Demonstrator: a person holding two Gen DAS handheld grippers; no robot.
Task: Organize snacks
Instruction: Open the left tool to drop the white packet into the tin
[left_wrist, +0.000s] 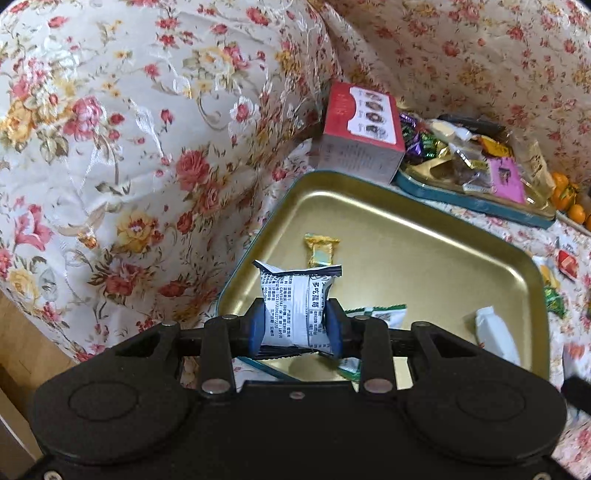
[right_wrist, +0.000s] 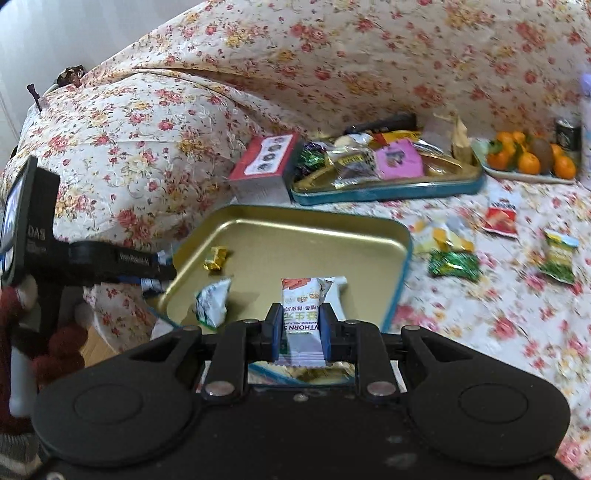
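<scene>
Left gripper (left_wrist: 295, 325) clamps white packet (left_wrist: 295, 302) above gold tray (left_wrist: 424, 229)

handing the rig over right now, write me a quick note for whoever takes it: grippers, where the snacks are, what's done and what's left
Left gripper: shut on a white snack packet with black print, held over the near-left edge of the gold tray.
Right gripper: shut on a white hawthorn snack bar, over the tray's near edge.
Done: in the tray lie a gold-wrapped candy, a white-and-green packet and a white packet.
Left: release both held packets into the tray, then collect the loose ones on the floral cloth: red-and-white packet, yellow packet, green packet, green-and-yellow packet.
The teal tray behind is already piled with snacks.
</scene>
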